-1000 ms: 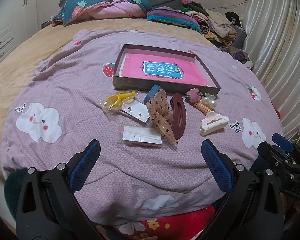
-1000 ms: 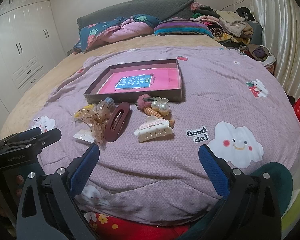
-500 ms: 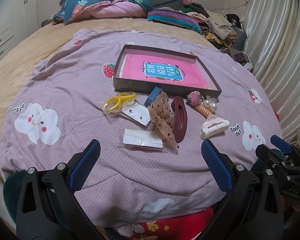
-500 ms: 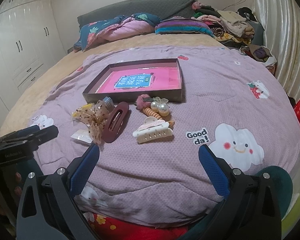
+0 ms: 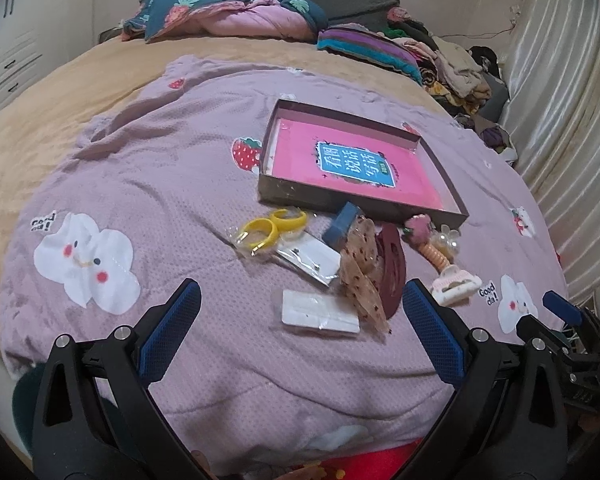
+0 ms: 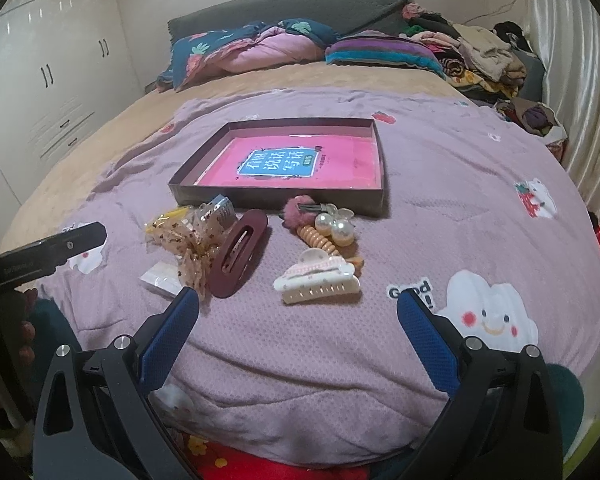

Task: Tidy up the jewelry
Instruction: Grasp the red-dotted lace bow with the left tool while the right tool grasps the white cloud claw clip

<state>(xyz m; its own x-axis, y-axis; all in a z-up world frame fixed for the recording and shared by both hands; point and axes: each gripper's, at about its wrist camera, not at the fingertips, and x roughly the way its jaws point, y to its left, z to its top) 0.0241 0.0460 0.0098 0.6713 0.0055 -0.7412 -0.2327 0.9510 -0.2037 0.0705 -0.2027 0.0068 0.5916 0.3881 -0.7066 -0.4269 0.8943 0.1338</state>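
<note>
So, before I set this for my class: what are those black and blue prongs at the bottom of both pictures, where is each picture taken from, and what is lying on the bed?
Those prongs are handheld two-finger grippers; a person holds one in each hand, each with a camera looking along its fingers. One picture looks from the left gripper, the other from the right gripper. Both are open and hold nothing. On the purple blanket lie a shallow box containing a pink book, a dark red hair clip, a cream claw clip, yellow rings and other small accessories.
</note>
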